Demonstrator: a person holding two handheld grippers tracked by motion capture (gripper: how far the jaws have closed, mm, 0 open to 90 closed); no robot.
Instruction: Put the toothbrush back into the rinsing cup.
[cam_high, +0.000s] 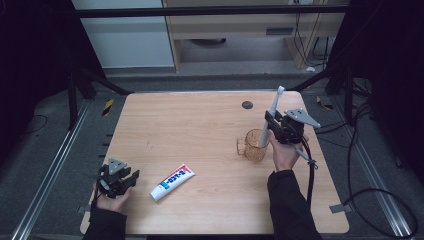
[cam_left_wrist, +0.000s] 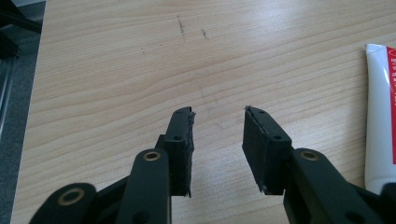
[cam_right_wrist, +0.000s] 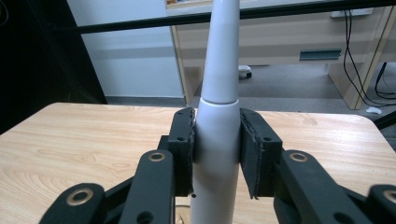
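Holding: right gripper (cam_high: 270, 125) pinches an electric toothbrush (cam_high: 270, 116) over a cup
bench (cam_high: 200, 125): light wood top with rounded corners, small dark round spot near the far edge
right gripper detail: in the person's right hand, at the right side of the bench; in the right gripper view the jaws press on both sides of the white handle (cam_right_wrist: 217, 154), the toothbrush standing upright between them
left gripper (cam_high: 131, 178): in the left hand at the near left corner of the bench, low over the wood; jaws spread with only bare bench between them in the left gripper view (cam_left_wrist: 217, 135)
electric toothbrush detail: white, tilted slightly, head up and away, lower end down inside the cup
cup (cam_high: 254, 145): clear amber plastic with a handle on its left, standing on the bench just left of the right hand
toothpaste tube (cam_high: 172, 181): white with red and blue print, lying flat, near the left gripper, well apart from the cup; its edge is at right in the left gripper view (cam_left_wrist: 380, 116)
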